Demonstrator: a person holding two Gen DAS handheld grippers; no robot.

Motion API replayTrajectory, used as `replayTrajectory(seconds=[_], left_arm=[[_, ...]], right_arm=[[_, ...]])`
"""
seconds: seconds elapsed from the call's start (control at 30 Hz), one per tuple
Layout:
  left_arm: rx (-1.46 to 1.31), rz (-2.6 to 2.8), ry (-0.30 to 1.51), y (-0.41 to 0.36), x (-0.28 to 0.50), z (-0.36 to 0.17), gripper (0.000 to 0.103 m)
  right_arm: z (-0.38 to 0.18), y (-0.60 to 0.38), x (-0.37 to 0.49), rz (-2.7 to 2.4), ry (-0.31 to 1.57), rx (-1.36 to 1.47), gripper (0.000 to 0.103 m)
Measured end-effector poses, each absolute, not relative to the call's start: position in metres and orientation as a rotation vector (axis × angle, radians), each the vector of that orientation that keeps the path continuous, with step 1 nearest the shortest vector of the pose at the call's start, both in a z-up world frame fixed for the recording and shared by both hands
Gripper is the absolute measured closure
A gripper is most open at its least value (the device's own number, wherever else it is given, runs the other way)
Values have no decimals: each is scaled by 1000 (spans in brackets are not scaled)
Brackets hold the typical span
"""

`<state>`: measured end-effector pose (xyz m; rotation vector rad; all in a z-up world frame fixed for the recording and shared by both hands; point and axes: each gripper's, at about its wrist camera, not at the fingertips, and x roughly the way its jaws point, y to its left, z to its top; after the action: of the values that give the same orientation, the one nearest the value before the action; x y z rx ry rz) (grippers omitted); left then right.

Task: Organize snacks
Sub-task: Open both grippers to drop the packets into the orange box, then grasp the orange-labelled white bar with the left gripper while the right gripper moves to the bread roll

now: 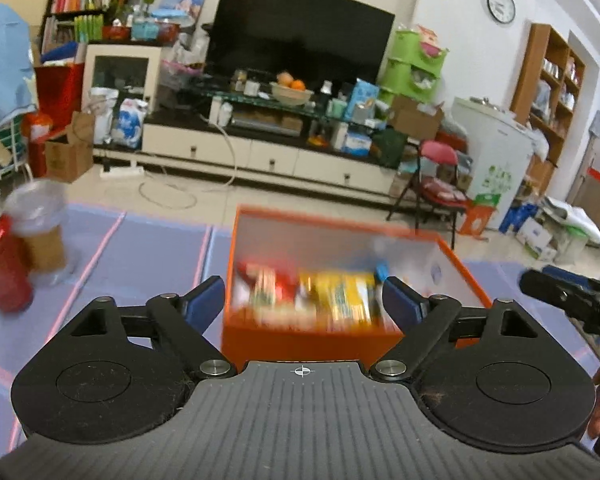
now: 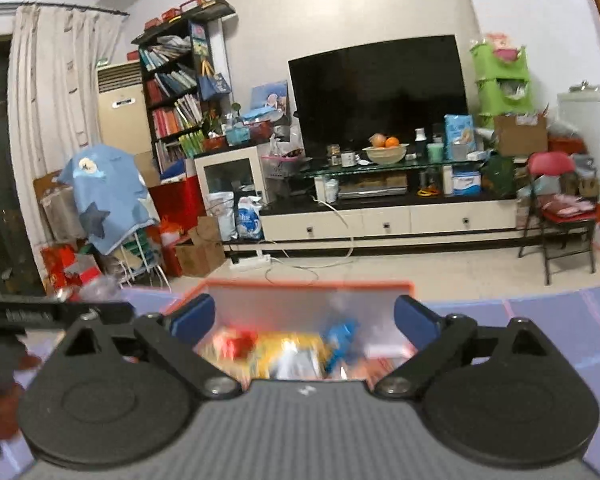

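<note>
Room beyond: a large black flat-screen television (image 1: 300, 28) on a long cream-and-black media cabinet (image 1: 260, 152), a pale bowl of oranges (image 1: 292, 90) on its glass shelf, a round white wall clock (image 1: 501, 5) to the right.
Left of me: a blurred red can-shaped container (image 1: 2, 268) and a clear plastic-wrapped brown item (image 1: 44, 224) stand on the lilac foam floor mat (image 1: 148, 256), well apart from the box.
Right side: a red folding chair (image 2: 556, 204) on the bare tiled floor, stacked lime-green plastic bins (image 2: 500, 80) beside the television.
Far left, right camera: a blue star-patched cloth (image 2: 108, 196) draped over a white wire rack.
In the way: nothing lies between either pair of fingers and the box.
Task item: an open orange cardboard box with a pale inner lining (image 1: 380, 340), sitting on the mat directly ahead of both cameras.
Contents: snack packets (image 1: 320, 296) in red, yellow and blue, heaped along the near side; motion blur hides any print.
My left gripper (image 1: 304, 296): blue-padded fingers spread wide, holding nothing, framing the box front.
My right gripper (image 2: 304, 316): fingers likewise far apart and empty, poised over the box interior.
Neighbouring tool: the right gripper's black body shows at the left camera's right edge.
</note>
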<state>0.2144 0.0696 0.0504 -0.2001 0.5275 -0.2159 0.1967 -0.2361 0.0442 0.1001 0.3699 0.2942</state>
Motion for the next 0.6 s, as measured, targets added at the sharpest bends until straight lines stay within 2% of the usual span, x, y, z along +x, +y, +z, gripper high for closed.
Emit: replayTrajectory(seconds=[0.1, 0.2, 0.33, 0.43, 0.6], left_arm=[[-191, -200, 583, 71, 159, 23, 35], [-219, -178, 677, 70, 109, -9, 38], [-269, -203, 752, 61, 58, -34, 39], [-214, -233, 788, 43, 51, -35, 46], [-206, -236, 806, 36, 53, -34, 47]], right_arm=[[12, -266, 144, 216, 467, 139, 8], [-17, -300, 105, 192, 577, 313, 8], [-25, -328, 79, 107, 572, 327, 8], [-29, -346, 72, 31, 567, 325, 5], [-33, -368, 72, 31, 563, 465, 5]])
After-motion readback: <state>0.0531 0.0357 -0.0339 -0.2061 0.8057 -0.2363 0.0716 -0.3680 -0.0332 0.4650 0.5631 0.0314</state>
